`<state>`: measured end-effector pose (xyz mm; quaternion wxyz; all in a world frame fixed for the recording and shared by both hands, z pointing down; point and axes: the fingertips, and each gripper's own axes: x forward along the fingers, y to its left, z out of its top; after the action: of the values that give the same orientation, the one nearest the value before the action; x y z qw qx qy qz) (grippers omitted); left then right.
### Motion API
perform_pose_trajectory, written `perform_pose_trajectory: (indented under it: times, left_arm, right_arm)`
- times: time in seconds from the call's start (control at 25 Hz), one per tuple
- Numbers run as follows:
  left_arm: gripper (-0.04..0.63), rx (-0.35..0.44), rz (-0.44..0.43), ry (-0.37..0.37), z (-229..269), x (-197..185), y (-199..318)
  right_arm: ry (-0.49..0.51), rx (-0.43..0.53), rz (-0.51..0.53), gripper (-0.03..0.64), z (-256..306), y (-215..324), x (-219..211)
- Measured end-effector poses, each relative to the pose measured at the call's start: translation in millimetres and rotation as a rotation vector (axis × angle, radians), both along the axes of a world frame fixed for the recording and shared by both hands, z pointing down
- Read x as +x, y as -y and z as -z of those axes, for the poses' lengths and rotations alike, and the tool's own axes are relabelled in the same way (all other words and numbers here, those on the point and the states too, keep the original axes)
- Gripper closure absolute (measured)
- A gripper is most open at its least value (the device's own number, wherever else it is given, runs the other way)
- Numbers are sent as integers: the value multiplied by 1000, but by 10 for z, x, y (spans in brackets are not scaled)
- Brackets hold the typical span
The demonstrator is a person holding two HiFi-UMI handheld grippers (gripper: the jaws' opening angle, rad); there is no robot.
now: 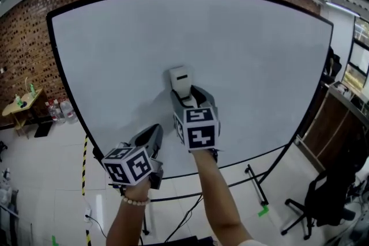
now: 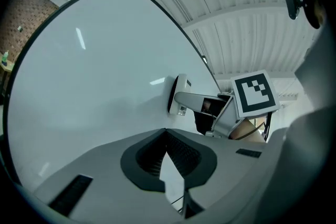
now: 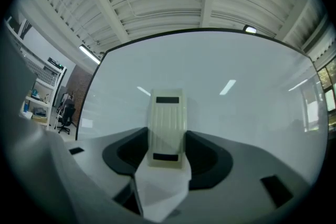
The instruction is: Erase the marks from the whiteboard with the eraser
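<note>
Head view: eraser lower half is hidden btwn right gripper jaws; its wiping face, against whiteboard, can't be seen. Board's bottom edge, 6 o'clock, is partly hidden behind left gripper & forearm. Bits on yellow table, 9 o'clock, are too small to ID. Left gripper view: board is cut off at 9 o'clock.

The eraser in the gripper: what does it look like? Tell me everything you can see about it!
The cream-white, oblong plastic eraser has a ribbed back with a dark rectangular patch near each end. It stands upright. Its lower part is clamped by the right gripper, one jaw on each side, and its top sticks out beyond them. Seen from the side, its darker wiping face seems pressed flat against the white whiteboard. Nothing else touches it.
</note>
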<state>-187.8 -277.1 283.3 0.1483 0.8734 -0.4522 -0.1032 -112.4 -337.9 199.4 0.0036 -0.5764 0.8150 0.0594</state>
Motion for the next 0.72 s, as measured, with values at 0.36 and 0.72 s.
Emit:
perform_pose_trajectory:
  times: [0.36, 0.72]
  left_arm:
    - [595, 3, -12, -22, 12, 1082, 68]
    - [595, -9, -83, -7, -22, 1704, 167]
  right_arm:
    - [-19, -2, -15, 368, -20, 195, 1132]
    - [10, 2, -67, 368, -73, 306, 1889]
